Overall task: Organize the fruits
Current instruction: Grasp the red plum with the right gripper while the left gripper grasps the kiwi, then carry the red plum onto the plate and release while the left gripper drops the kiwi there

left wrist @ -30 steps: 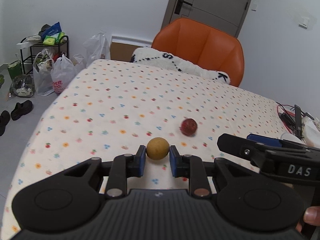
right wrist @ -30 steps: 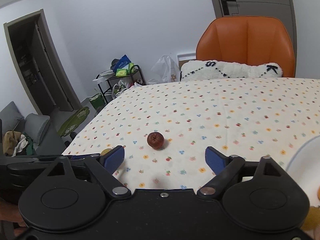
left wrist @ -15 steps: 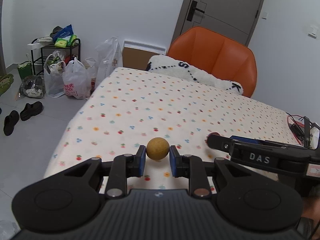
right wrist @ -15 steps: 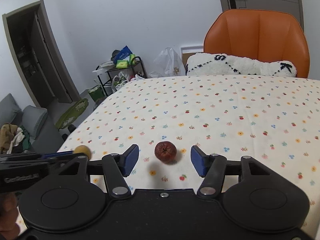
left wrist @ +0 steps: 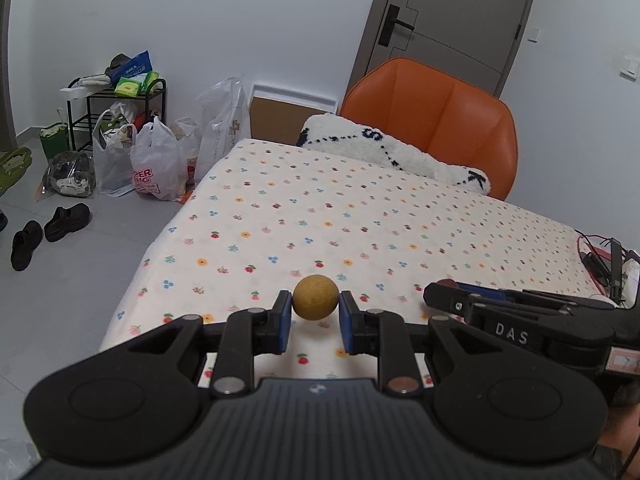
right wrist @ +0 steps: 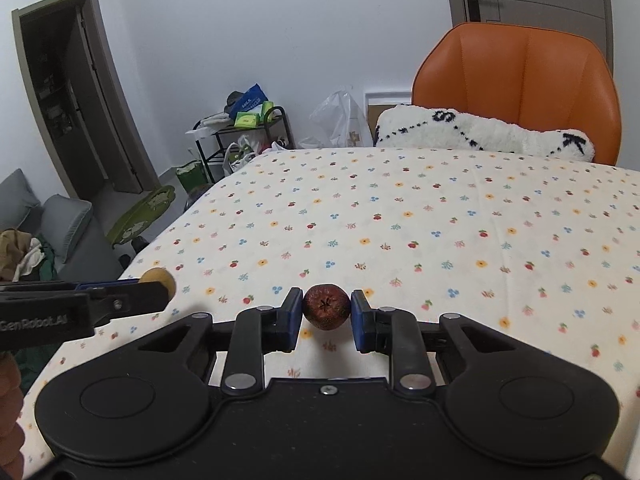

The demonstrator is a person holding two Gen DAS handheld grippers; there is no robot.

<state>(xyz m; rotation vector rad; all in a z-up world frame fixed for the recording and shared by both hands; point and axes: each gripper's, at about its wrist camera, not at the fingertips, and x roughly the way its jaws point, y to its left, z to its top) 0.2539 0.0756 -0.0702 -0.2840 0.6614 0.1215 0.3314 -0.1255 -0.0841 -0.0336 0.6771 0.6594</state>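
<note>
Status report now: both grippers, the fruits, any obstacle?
Left gripper shut on yellow fruit. Right gripper closed around red fruit. No obstacle seen on tablecloth.

The table point(left wrist: 360, 216) fills the middle of both wrist views. At its far edge lies a pillow point(left wrist: 384, 152), and behind the pillow stands a chair point(left wrist: 436, 112), with a door point(left wrist: 452, 20) behind that. Left of the table, on the floor, plastic bags point(left wrist: 156, 164) sit in front of a rack point(left wrist: 116, 112), with a pair of shoes point(left wrist: 48, 228) nearer the camera. Over the table's near part, the left gripper point(left wrist: 316, 316) holds a round fruit point(left wrist: 315, 298) between its fingers. To its right, the right gripper point(right wrist: 326, 314) holds a second fruit point(right wrist: 326, 306) the same way. Cables point(left wrist: 600, 256) lie at the table's right edge.
</note>
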